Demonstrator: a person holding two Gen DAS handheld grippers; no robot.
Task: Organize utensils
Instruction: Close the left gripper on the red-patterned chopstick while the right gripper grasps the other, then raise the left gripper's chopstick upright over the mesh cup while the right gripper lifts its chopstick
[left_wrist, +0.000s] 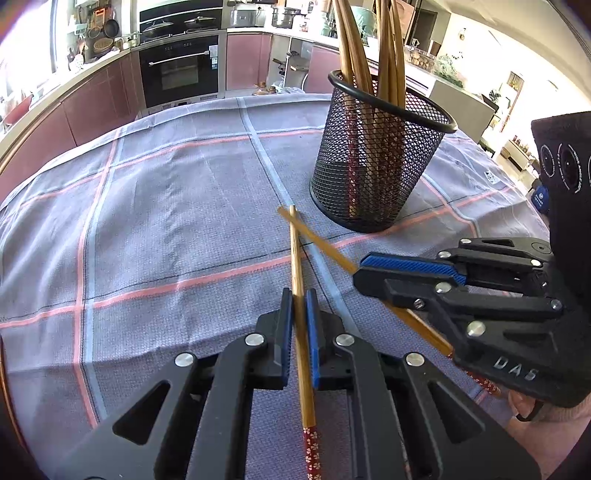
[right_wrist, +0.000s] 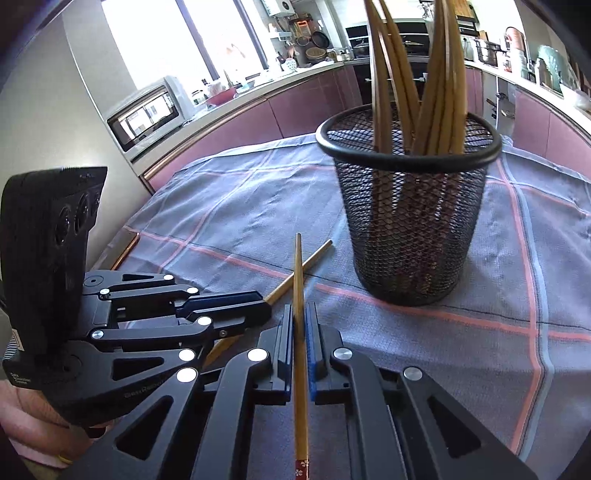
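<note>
A black mesh cup (left_wrist: 376, 158) holding several bamboo chopsticks (left_wrist: 391, 55) stands upright on the checked cloth; it also shows in the right wrist view (right_wrist: 410, 225). My left gripper (left_wrist: 300, 295) is shut on a bamboo chopstick (left_wrist: 297, 266) with a red flowered end. My right gripper (right_wrist: 300, 310) is shut on a second chopstick (right_wrist: 298, 280). The two chopsticks cross in front of the cup, tips pointing toward it. The right gripper (left_wrist: 360, 271) appears at the right of the left wrist view; the left gripper (right_wrist: 266, 308) appears at the left of the right wrist view.
The table is covered by a grey-blue cloth (left_wrist: 166, 206) with pink and blue stripes. Kitchen cabinets, an oven (left_wrist: 181, 70) and a countertop microwave (right_wrist: 147, 114) lie beyond the table's far edge.
</note>
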